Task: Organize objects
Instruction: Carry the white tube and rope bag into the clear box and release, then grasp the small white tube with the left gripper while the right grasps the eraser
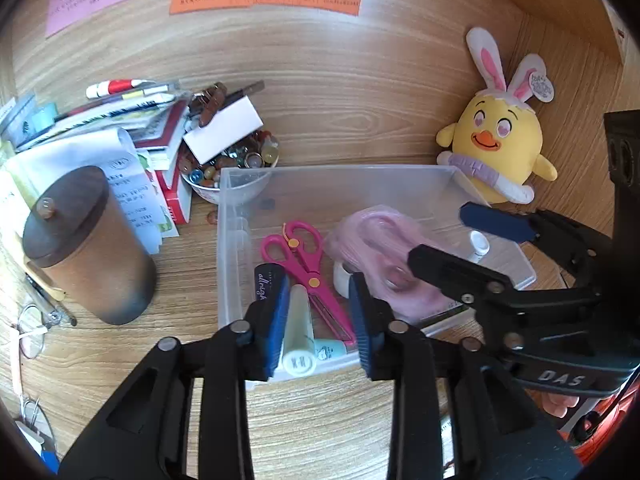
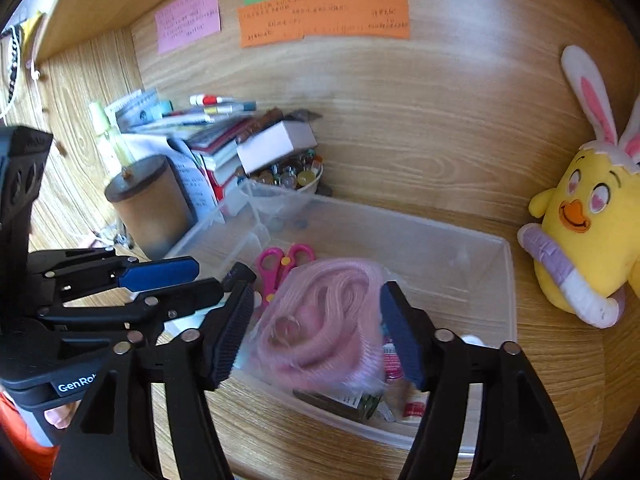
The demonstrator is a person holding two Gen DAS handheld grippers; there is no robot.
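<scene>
A clear plastic bin [image 1: 240, 208] [image 2: 508, 288] sits on the wooden desk. Inside lie pink scissors [image 1: 304, 256] [image 2: 280, 264], a pale tube [image 1: 298, 328], a tape roll [image 1: 341, 278], a small white-capped bottle [image 1: 478, 244] and a bag of pink cord [image 1: 384, 248] [image 2: 324, 320]. My left gripper [image 1: 318, 320] is open above the bin's near edge, its jaws either side of the tube and scissor blades. My right gripper [image 2: 316, 328] is open, its jaws wide on both sides of the pink bag, which looks blurred; it also shows in the left wrist view [image 1: 460, 236].
A brown lidded canister [image 1: 86, 248] [image 2: 150, 204] stands left of the bin. Behind it are stacked books and papers [image 1: 120, 148], a white box [image 1: 224, 130] and a bowl of marbles [image 1: 236, 164] [image 2: 292, 180]. A yellow plush chick [image 1: 494, 148] [image 2: 592, 232] sits at the right.
</scene>
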